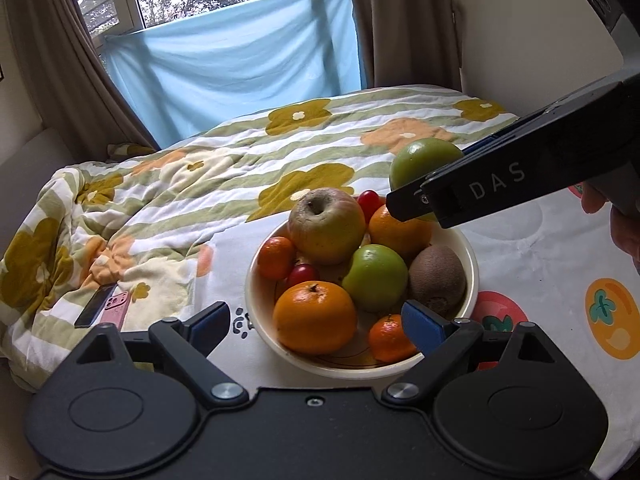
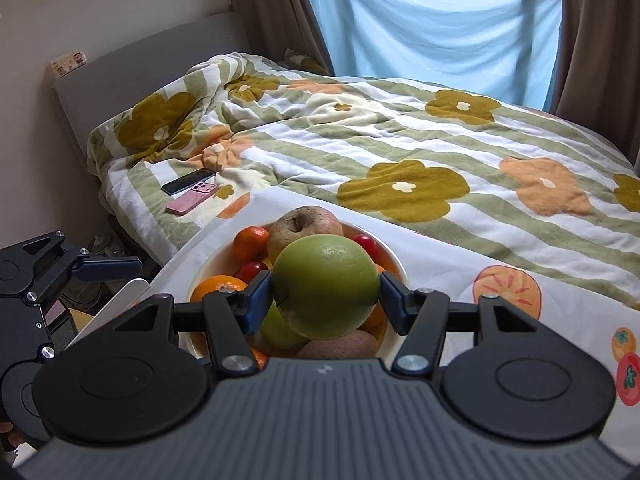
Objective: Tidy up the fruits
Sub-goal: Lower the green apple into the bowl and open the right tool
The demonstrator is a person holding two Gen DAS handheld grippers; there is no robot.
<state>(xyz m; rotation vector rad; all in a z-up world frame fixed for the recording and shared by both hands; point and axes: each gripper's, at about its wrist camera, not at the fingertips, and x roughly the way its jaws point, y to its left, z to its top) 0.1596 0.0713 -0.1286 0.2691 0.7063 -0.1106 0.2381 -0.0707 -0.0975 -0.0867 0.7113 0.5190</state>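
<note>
A cream bowl point(image 1: 472, 264) on a fruit-print cloth holds a brownish apple point(image 1: 326, 224), a green apple point(image 1: 374, 276), a kiwi point(image 1: 438, 276), two oranges, two small mandarins and two cherry tomatoes. My left gripper point(image 1: 316, 322) stands open at the bowl's near rim, its blue pads either side of the front orange point(image 1: 314, 316) without touching it. My right gripper point(image 2: 326, 292) is shut on a large green fruit point(image 2: 326, 284), held above the bowl point(image 2: 396, 264). From the left wrist view, that green fruit point(image 1: 424, 160) hangs over the bowl's far right side.
A floral quilt point(image 1: 240, 152) covers the bed beyond the bowl. A dark phone point(image 1: 96, 306) and a pink phone point(image 1: 116, 310) lie on it at the left. The fruit-print cloth point(image 1: 560, 280) spreads right of the bowl. A person's hand point(image 1: 624, 220) shows at the right edge.
</note>
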